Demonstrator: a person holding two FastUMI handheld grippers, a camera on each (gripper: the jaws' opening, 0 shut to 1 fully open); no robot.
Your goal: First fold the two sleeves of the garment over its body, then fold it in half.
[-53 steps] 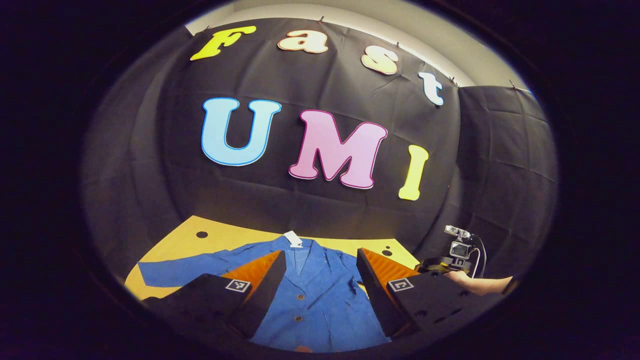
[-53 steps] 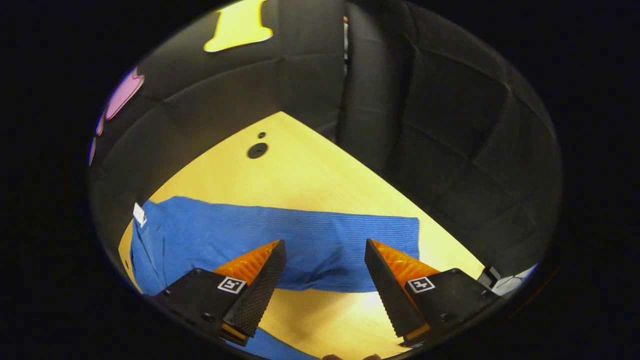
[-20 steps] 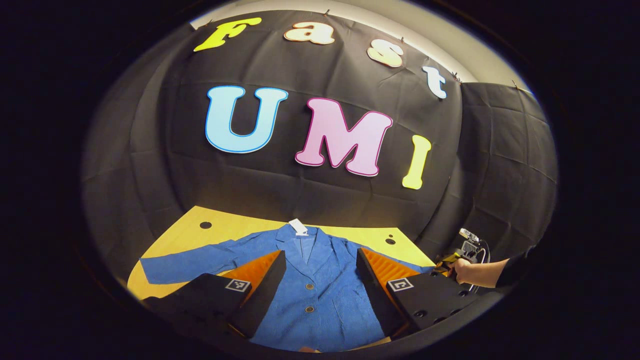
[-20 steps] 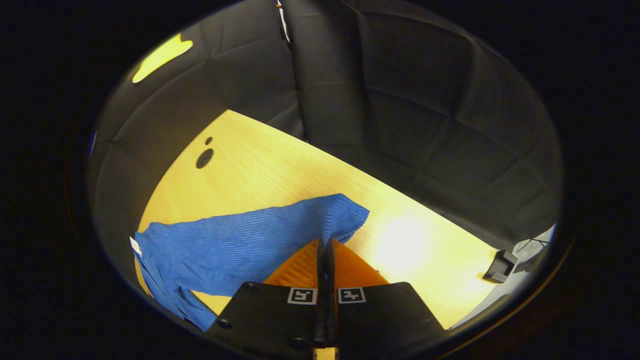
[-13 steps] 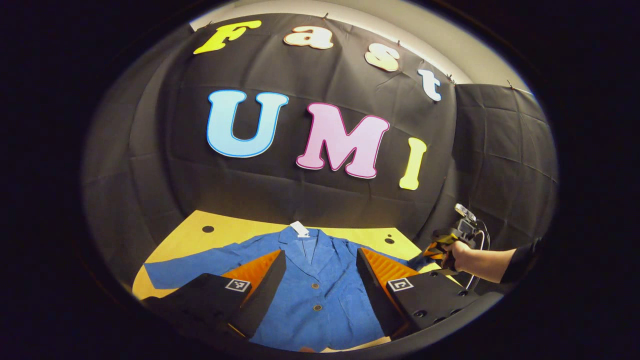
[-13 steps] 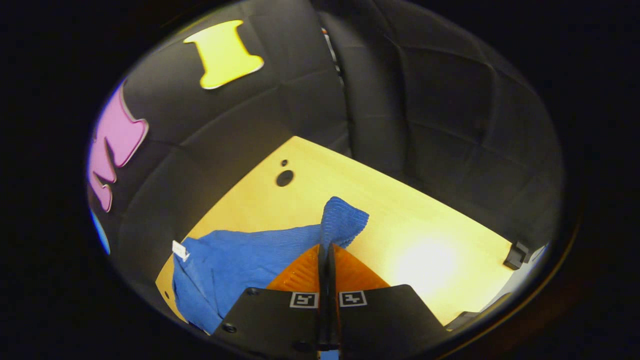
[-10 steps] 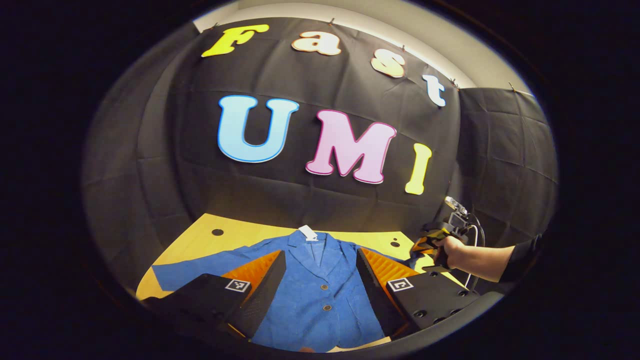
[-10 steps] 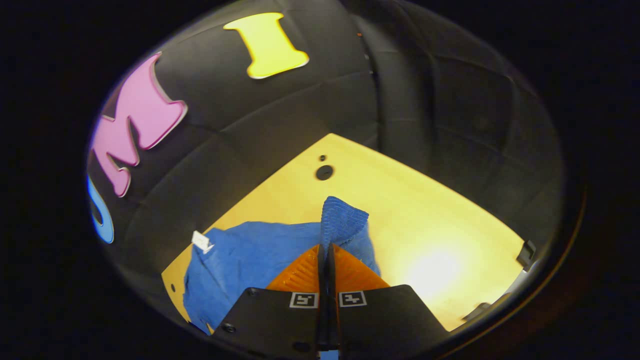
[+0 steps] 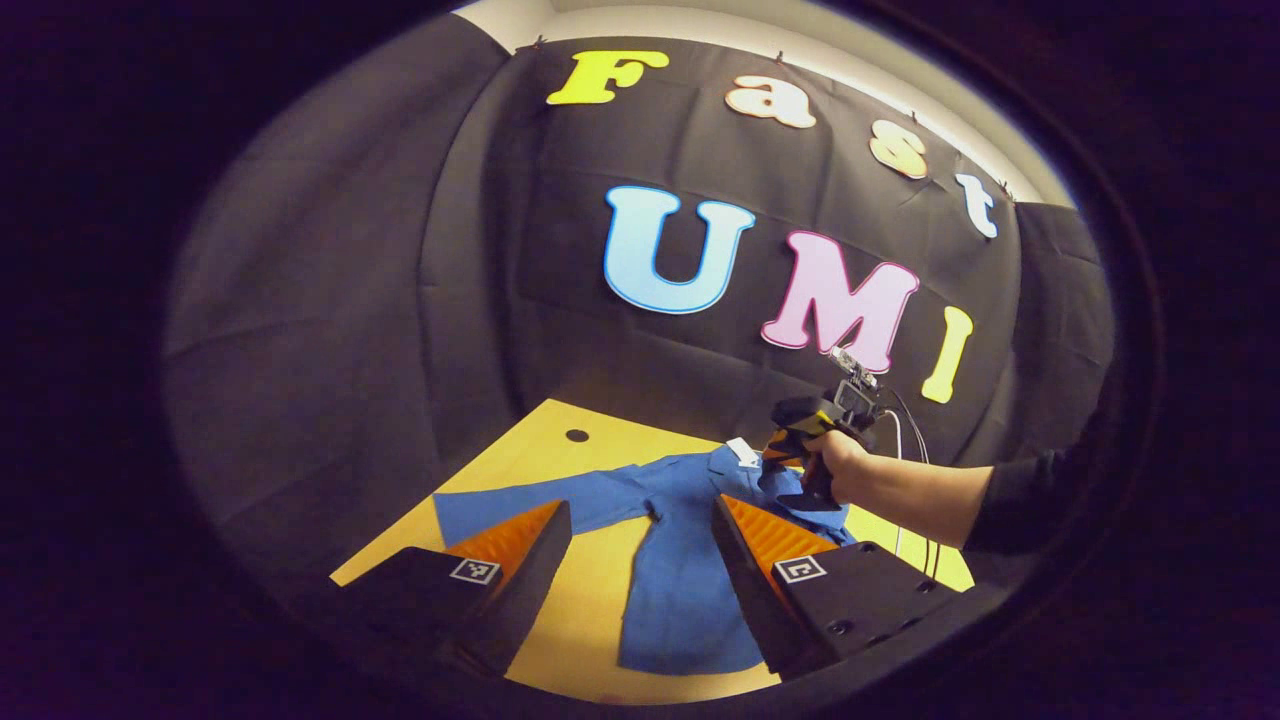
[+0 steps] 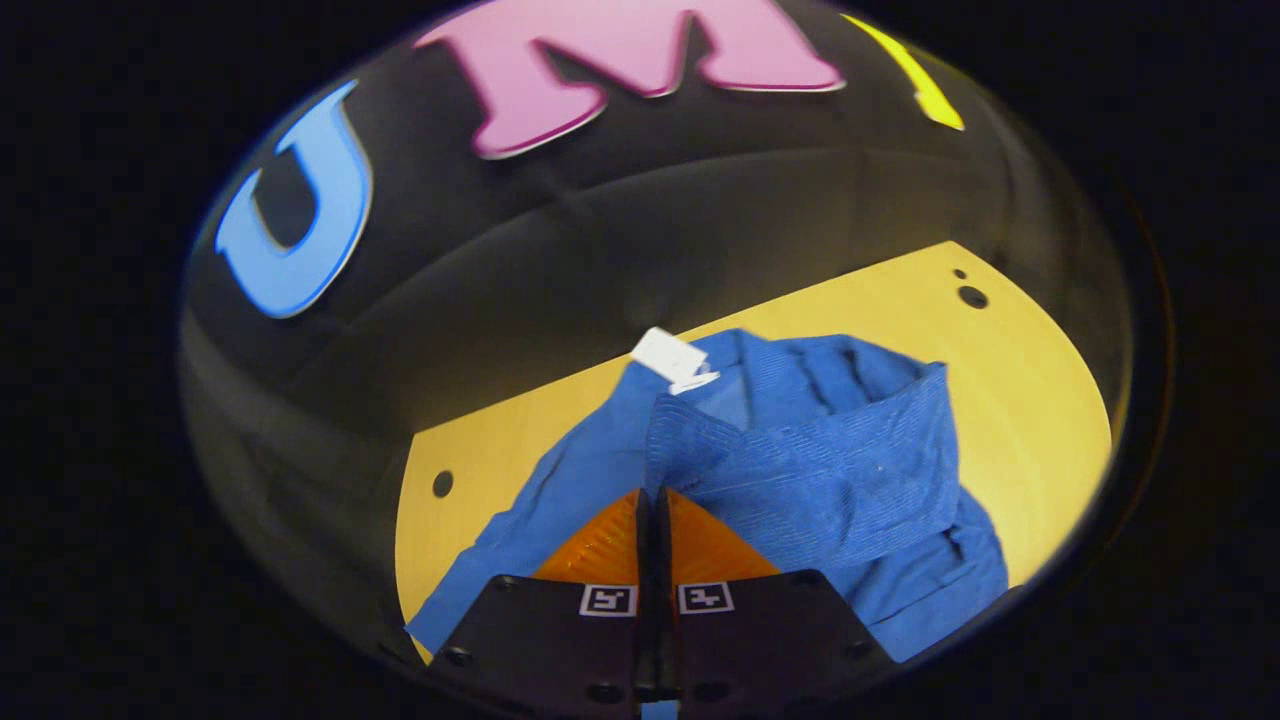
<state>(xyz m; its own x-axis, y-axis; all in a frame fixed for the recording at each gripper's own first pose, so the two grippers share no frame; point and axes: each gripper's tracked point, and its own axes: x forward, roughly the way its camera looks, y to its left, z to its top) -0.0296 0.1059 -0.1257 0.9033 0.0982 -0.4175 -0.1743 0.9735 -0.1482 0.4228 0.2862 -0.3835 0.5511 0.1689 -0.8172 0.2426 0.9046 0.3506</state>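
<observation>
From my left hand-held gripper I see its two fingers spread apart above the yellow bench, holding nothing. A blue jacket lies on the bench, its one sleeve stretched flat toward the left, a white tag at the collar. Farther off, a hand grips the right hand-held gripper over the collar region, with blue cloth bunched just below it. I cannot tell how its fingers stand. A dark sleeved forearm comes in from the right.
</observation>
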